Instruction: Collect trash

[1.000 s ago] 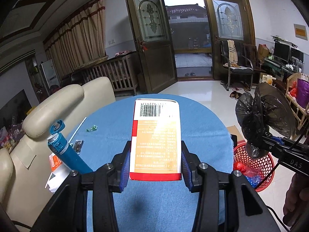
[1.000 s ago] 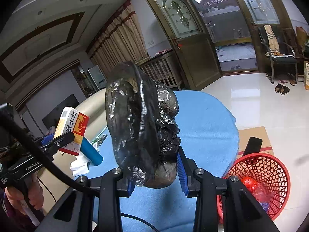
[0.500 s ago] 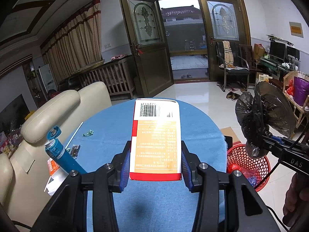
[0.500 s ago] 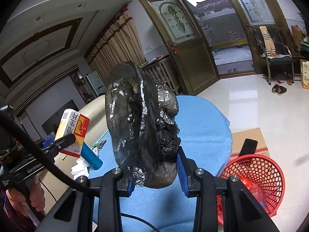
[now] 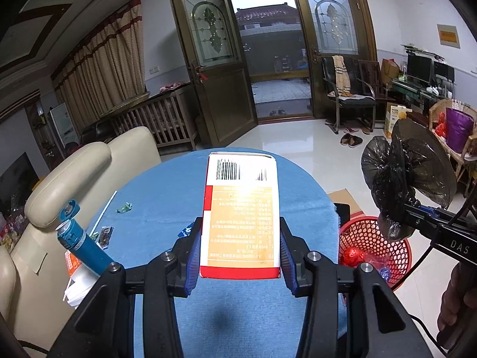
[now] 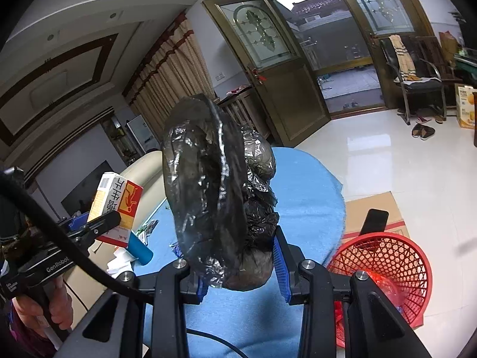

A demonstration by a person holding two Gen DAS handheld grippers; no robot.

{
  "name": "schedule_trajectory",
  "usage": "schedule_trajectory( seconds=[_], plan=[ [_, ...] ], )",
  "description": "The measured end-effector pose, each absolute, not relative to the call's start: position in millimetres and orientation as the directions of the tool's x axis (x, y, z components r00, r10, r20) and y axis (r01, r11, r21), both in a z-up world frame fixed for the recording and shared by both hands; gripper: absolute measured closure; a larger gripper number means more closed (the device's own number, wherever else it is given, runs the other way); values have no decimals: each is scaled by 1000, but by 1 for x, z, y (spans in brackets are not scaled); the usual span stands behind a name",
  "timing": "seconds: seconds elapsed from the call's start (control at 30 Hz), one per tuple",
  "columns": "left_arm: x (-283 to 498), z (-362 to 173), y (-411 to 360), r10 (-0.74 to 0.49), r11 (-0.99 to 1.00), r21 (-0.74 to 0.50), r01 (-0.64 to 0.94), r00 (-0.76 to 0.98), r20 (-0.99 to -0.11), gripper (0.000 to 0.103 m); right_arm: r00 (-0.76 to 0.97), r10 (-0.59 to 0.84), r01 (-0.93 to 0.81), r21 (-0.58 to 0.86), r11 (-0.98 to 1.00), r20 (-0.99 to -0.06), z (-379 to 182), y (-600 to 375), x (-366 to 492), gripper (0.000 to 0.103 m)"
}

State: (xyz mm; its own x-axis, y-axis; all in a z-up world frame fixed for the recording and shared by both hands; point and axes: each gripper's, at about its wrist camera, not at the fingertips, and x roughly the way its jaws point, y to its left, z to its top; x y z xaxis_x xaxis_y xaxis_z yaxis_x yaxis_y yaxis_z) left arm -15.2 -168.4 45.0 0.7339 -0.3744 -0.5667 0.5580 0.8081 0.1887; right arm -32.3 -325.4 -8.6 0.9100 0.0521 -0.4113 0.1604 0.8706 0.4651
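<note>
Left wrist view
Carton [image 5: 241, 217]: orange and white box with a barcode at its far end, held lengthwise in the left tongs [image 5: 241, 256], at 6 o'clock of the picture.
Left tongs state: narrow, both blue pads pressed on the long sides of the carton.
Bench [image 5: 167, 208]: round, covered with a blue cloth, under the carton.
Blue tube [image 5: 82, 244]: at 8 o'clock, on the left edge of the bench, its cap flipped open.
Small scraps: a white straw [image 5: 104, 211] and a green wrapper [image 5: 124, 208] on the cloth at 9 o'clock.
Black bag [image 5: 396, 188]: crumpled plastic at 3 o'clock, gripped by the right tongs [image 5: 413, 208], above the red basket [image 5: 375, 250].
Red basket: on the floor just beside the bench at 4 o'clock, with red and blue trash inside.

Right wrist view
Black bag [image 6: 223, 203]: fills the centre of the picture and stands up from the right tongs [image 6: 240, 264].
Right tongs state: narrow, closed on the lower part of the black bag.
Carton [image 6: 116, 205]: at 9 o'clock, in the left tongs [image 6: 103, 223], over the left edge of the bench [image 6: 310, 197].
Red basket [image 6: 384, 274]: at 4 o'clock, on the floor touching a flat cardboard sheet [image 6: 375, 211].
Hand [image 6: 50, 307]: at 8 o'clock, around the handle of the left tool.
</note>
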Motion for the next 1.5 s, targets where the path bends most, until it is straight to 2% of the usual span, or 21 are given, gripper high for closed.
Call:
schedule_trajectory(
  seconds=[0.87, 1.5],
  plan=[
    [-33, 31, -229, -408, 719, 241, 652, 676, -613, 56, 909, -10, 258, 543, 799, -418, -24, -372, -67, 64],
    [-31, 11, -272, -439, 638, 241, 732, 602, -668, 56, 883, -99, 371, 551, 748, -460, -43, -412, -83, 64]
  ],
)
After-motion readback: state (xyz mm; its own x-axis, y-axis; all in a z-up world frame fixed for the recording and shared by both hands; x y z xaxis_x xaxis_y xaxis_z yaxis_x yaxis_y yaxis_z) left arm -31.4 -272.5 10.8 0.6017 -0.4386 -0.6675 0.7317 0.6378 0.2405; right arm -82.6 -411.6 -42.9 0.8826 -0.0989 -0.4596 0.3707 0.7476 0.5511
